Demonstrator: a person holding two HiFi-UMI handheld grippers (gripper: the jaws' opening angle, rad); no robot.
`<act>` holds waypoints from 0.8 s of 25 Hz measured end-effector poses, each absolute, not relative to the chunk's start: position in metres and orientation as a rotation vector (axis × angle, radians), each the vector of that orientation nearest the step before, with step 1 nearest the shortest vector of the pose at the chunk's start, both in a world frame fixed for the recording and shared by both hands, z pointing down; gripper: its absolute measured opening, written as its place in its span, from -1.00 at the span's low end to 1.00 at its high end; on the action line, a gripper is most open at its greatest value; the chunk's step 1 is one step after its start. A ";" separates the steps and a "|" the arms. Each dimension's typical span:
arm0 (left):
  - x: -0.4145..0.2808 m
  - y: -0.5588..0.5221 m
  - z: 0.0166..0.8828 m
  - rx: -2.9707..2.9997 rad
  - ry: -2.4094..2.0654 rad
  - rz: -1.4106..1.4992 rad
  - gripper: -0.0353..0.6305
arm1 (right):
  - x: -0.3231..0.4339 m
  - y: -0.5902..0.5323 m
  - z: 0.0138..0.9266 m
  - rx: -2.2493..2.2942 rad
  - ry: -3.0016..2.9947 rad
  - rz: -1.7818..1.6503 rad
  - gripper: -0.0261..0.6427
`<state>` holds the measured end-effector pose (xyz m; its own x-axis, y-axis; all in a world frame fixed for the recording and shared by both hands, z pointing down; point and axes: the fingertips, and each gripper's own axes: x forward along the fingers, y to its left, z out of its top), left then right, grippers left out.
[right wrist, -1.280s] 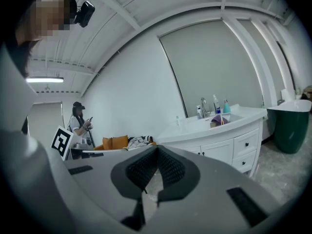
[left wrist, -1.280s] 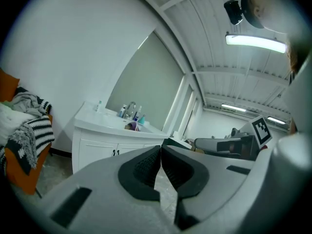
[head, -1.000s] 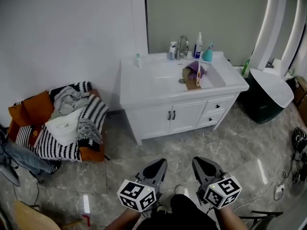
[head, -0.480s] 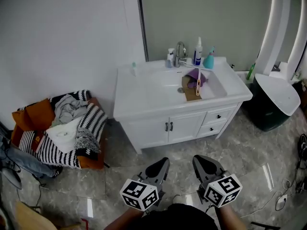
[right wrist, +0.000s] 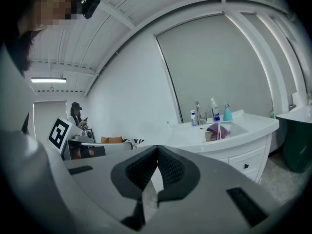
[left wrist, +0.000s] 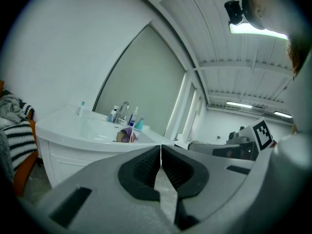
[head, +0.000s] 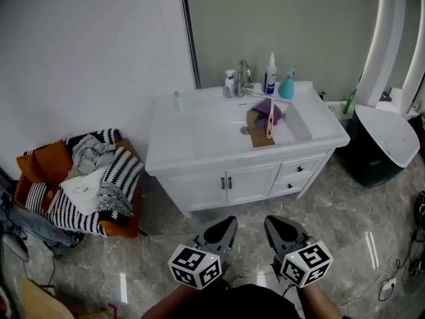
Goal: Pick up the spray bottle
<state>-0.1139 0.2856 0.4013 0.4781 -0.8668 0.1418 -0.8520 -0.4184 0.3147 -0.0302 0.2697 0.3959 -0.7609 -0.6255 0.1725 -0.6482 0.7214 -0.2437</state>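
Observation:
The teal spray bottle (head: 287, 84) stands at the back of the white vanity top (head: 179, 135), right of the faucet (head: 243, 77) and next to a tall white bottle (head: 270, 74). It shows small and far in the left gripper view (left wrist: 139, 125) and in the right gripper view (right wrist: 227, 112). My left gripper (head: 223, 229) (left wrist: 160, 147) and right gripper (head: 277, 224) (right wrist: 157, 148) hang side by side over the marble floor, well short of the vanity. Both are shut with nothing in them.
A purple cloth and a brush lie in the basin (head: 265, 113). A small bottle (head: 176, 100) stands at the counter's back left. A chair heaped with clothes (head: 86, 178) is to the left. A dark bin with a white lid (head: 376, 138) is to the right.
Both grippers have moved across the floor together with the head view, and the vanity has slid a little left in the picture. Their jaws have stayed shut.

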 end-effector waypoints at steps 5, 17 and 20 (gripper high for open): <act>-0.109 0.273 0.408 2.370 -1.444 -0.059 -0.86 | -0.026 0.261 0.401 1.045 -2.838 0.443 -0.91; -0.089 0.234 0.411 2.414 -1.361 -0.035 -0.86 | -0.006 0.224 0.406 1.145 -2.795 0.448 -0.90; -0.088 0.215 0.409 2.432 -1.340 -0.027 -0.86 | -0.005 0.209 0.403 1.169 -2.788 0.438 -0.90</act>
